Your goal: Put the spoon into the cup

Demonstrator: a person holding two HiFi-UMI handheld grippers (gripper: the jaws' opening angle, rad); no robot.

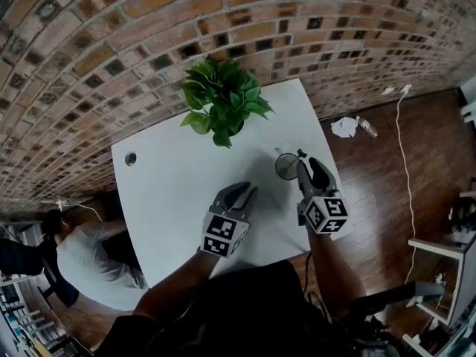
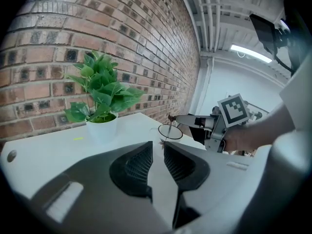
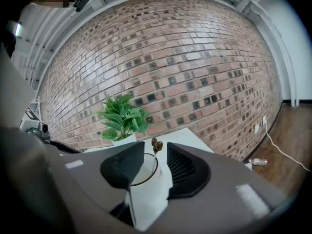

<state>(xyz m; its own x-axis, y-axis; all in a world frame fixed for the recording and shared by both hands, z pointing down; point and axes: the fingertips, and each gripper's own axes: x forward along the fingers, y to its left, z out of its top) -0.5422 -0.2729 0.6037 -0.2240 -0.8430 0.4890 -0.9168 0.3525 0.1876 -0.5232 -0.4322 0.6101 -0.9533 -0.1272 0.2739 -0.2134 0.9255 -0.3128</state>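
Observation:
A clear cup [image 1: 286,166] with a dark rim stands on the white table [image 1: 171,192] near its right edge. The spoon [image 3: 156,144] stands in the cup [image 3: 141,174], its dark ornamented top sticking up above the rim. My right gripper [image 1: 309,162] is open. Its jaws sit either side of the spoon's top, above the near side of the cup, and do not touch it. My left gripper [image 1: 242,190] hovers over the table left of the cup, open by a narrow gap with nothing in it. In the left gripper view the cup [image 2: 170,131] and spoon [image 2: 170,122] lie just beyond the gripper [image 2: 157,145].
A potted green plant [image 1: 223,103] stands at the back of the table, behind the cup. A small round hole [image 1: 131,158] is in the table's left part. Crumpled paper [image 1: 343,127] and a white cable [image 1: 405,162] lie on the wooden floor to the right. A seated person [image 1: 82,251] is at lower left.

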